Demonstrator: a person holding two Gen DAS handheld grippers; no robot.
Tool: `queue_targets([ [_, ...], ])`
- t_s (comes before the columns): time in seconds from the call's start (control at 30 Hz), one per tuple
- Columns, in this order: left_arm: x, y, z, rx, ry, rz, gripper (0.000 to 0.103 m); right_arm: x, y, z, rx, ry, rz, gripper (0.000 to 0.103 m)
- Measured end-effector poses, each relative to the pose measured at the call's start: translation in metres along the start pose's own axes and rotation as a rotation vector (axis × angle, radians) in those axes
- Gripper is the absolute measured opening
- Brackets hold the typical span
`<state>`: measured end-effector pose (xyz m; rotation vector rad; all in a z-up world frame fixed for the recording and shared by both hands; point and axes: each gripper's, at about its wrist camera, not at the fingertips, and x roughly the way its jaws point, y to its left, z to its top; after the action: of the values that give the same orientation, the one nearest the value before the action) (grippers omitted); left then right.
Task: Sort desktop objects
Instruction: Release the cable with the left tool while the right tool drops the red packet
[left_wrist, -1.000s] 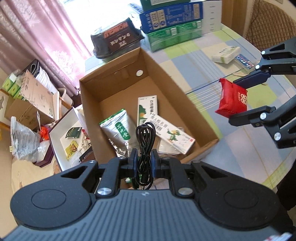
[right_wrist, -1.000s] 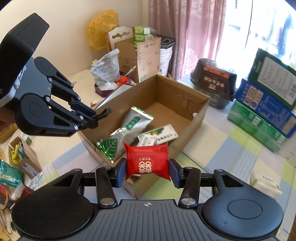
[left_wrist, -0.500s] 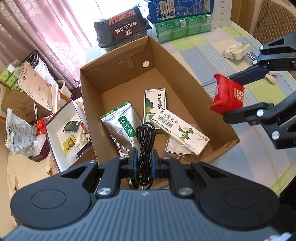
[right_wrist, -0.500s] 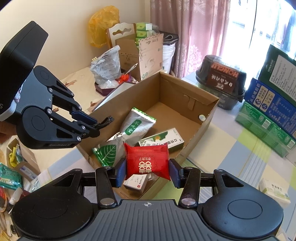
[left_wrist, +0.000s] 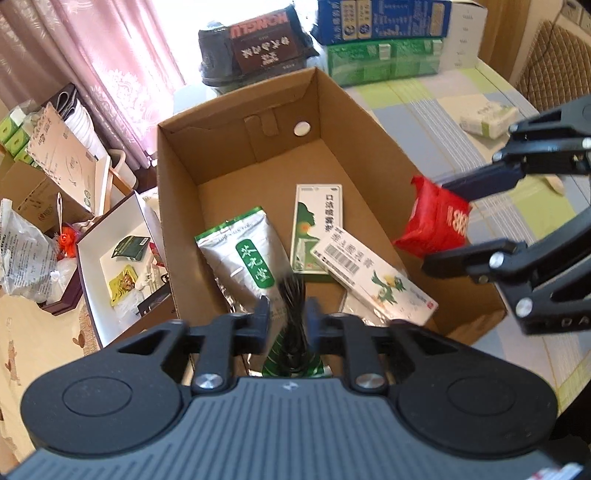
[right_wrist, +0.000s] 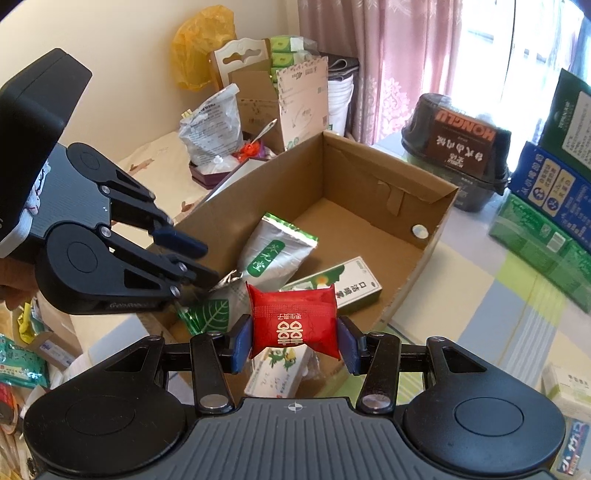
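Note:
An open cardboard box (left_wrist: 177, 206) holds a silver-green pouch (left_wrist: 243, 258), a green-white carton (left_wrist: 317, 225) and a white carton (left_wrist: 373, 280). My left gripper (left_wrist: 288, 314) hangs over the box's near end. Its jaws are opening, and a black coiled cable (left_wrist: 291, 332) shows as a blur between them, loose from the pads. My right gripper (right_wrist: 294, 341) is shut on a red packet (right_wrist: 293, 321) above the box's near right corner. The left wrist view shows that packet (left_wrist: 432, 229) over the right wall. The left gripper (right_wrist: 210, 260) shows at the left in the right wrist view.
A black tub (left_wrist: 255, 40) and stacked blue (left_wrist: 380, 22) and green boxes (left_wrist: 384, 59) stand behind the box. A small white-green carton (left_wrist: 487, 118) lies on the checked tablecloth at right. A white tray (left_wrist: 110, 266) and bags crowd the left side.
Both grippers came lower and closer over the box. The left jaws spread apart, and the cable, gripped before, slipped down between them. The red packet stays gripped.

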<state>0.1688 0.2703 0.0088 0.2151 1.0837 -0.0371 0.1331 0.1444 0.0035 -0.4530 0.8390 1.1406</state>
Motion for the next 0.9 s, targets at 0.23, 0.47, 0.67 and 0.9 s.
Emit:
queue_targets([
  [0.23, 0.002, 0.015, -0.005, -0.021, -0.015, 0.027, 0.029, 0.016, -0.001, 0.002, 0.040, -0.019, 0.046, 0.048],
  [0.47, -0.002, 0.024, -0.013, -0.039, -0.017, 0.029, 0.036, 0.009, -0.009, 0.000, 0.068, -0.060, 0.030, 0.072],
  [0.67, -0.010, 0.016, -0.015, -0.064, -0.035, 0.019, 0.056, -0.016, -0.026, -0.011, 0.119, -0.082, 0.008, 0.078],
  [0.9, -0.028, -0.016, -0.007, -0.033, -0.066, -0.005, 0.073, -0.059, -0.047, -0.038, 0.180, -0.098, -0.053, 0.091],
])
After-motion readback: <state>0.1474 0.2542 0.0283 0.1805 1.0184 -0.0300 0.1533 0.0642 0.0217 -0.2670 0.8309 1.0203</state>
